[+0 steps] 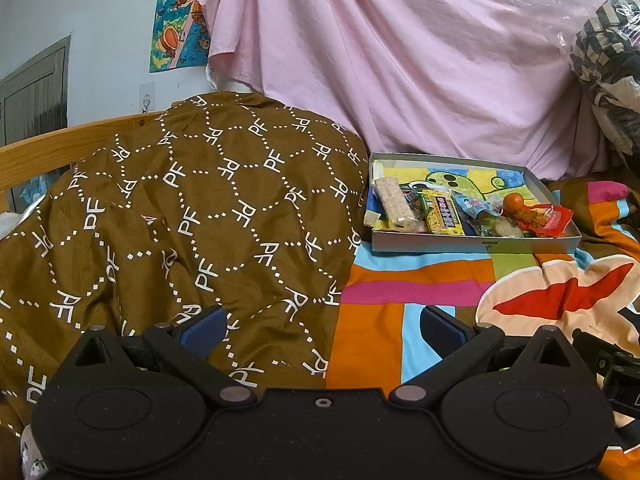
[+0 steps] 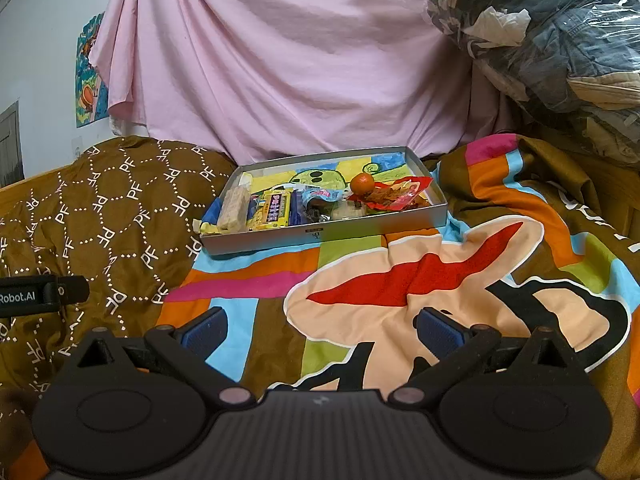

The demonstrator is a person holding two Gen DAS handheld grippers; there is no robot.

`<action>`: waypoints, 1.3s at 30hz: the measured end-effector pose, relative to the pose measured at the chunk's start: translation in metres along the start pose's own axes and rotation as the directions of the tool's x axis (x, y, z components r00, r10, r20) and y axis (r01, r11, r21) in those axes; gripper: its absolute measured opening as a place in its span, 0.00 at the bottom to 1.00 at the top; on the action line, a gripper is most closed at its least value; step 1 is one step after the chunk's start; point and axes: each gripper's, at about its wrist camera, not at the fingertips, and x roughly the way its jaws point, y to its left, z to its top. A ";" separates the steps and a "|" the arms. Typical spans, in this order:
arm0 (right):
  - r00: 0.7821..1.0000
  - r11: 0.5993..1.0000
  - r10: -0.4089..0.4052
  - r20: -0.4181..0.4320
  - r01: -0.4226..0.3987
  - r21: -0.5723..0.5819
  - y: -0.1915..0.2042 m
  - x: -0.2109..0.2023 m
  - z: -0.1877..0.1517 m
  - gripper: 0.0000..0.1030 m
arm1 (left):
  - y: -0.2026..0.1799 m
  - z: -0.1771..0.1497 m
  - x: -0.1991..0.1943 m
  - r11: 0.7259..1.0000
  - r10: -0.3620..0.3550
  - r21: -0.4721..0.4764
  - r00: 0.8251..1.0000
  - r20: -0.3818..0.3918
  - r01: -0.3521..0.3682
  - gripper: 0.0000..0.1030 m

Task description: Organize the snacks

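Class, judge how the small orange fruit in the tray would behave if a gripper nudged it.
The orange fruit looks round and smooth, so it would probably roll. It rests among loose wrappers in the tray, which may stop it. Likely firm, perhaps bruisable.

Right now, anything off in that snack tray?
Mildly. The snacks are heaped along the near side of the grey tray, overlapping, while the far half is bare. A yellow wrapper scrap pokes over the tray's left corner. The small orange sits loose on the red packet. No spill onto the blanket.
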 end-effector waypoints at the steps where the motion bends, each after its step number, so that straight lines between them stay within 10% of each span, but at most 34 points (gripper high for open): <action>1: 1.000 1.000 0.000 0.000 0.000 0.000 0.000 0.000 0.000 1.00 | 0.000 0.000 0.000 1.000 -0.001 -0.001 1.000 0.001 0.001 0.99; 39: 1.000 1.000 0.014 -0.015 -0.014 -0.015 0.003 0.001 0.000 1.00 | 0.004 -0.003 0.006 0.998 0.046 -0.033 0.996 -0.074 -0.048 0.99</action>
